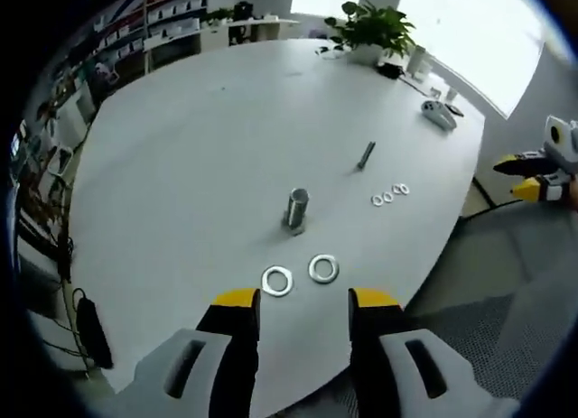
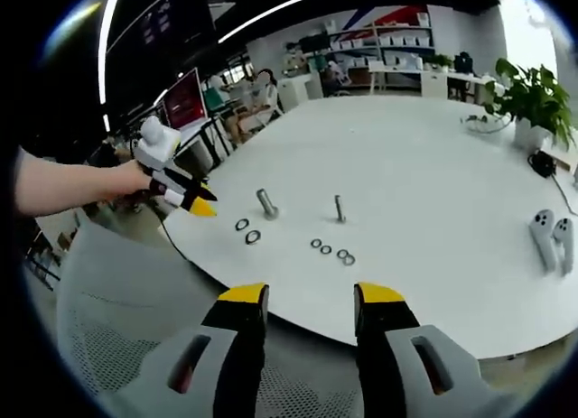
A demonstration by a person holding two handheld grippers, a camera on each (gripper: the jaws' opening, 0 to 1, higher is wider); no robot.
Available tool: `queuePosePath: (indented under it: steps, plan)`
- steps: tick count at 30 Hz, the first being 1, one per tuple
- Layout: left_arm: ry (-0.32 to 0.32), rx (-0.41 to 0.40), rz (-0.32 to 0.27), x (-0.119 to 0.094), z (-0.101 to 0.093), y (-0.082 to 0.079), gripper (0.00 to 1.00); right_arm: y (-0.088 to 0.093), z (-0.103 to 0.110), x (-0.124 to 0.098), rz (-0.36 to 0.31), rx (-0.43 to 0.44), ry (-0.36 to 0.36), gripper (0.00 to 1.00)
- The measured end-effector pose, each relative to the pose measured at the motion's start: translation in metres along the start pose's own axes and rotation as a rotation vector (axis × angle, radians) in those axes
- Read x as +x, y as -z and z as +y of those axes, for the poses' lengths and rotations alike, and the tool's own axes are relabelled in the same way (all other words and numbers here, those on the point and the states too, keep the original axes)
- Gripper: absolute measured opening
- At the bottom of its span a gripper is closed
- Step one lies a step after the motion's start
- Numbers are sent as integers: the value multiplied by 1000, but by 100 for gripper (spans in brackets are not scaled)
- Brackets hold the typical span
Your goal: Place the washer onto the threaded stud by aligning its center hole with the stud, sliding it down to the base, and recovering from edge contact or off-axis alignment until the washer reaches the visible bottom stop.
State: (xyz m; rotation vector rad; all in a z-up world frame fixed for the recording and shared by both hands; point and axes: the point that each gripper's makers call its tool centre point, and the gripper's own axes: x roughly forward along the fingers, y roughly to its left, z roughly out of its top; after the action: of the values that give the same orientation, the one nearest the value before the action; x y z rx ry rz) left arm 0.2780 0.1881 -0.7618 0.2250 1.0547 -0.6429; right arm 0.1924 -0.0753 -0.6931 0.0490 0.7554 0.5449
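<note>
— Although several rings lie on the white table [image 1: 181, 165], which ones does the observer take for the washer?

— She points to the two large washers [image 1: 300, 274], flat silver rings with clear centre holes, lying side by side near the table's near edge. In the left gripper view they sit just ahead of the left gripper [image 1: 304, 302], whose yellow-tipped jaws stand apart with nothing between them. Both rings lie flat, so their holes face straight up.

— And the stud?

— Just beyond the washers, close but not touching, stands a short grey metal stud [image 1: 297, 209] on a small base, upright, its long axis rising from the tabletop. Whether its surface is threaded is too small to tell. Further off, a thinner bolt [image 1: 366, 154] also stands upright in the right gripper view, and three small washers [image 1: 389, 195] lie in a row beside it.

— Where is the right gripper?

— The right gripper [image 2: 307, 301] hovers off the table's edge over a grey mesh chair [image 2: 117, 292], jaws likewise spread and empty. In its view the stud, washers and bolt sit well ahead, and a hand [image 2: 131, 179] holds the left gripper at the left. Two white controllers [image 2: 553, 237] lie at the right, and a potted plant [image 1: 375, 28] stands at the far edge.
</note>
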Motion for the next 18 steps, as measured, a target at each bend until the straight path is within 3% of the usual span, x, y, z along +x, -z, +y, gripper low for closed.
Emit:
queuePosePath:
  steps: [8, 12, 18]
  plan:
    - [-25, 126, 189, 35, 13, 17, 35, 0, -3, 0, -2, 19, 9, 39]
    - [-20, 136, 253, 47, 19, 23, 33, -1, -5, -1, -9, 32, 16, 39]
    - [-35, 187, 276, 59, 25, 22, 34, 1, -3, 0, 7, 16, 10, 37]
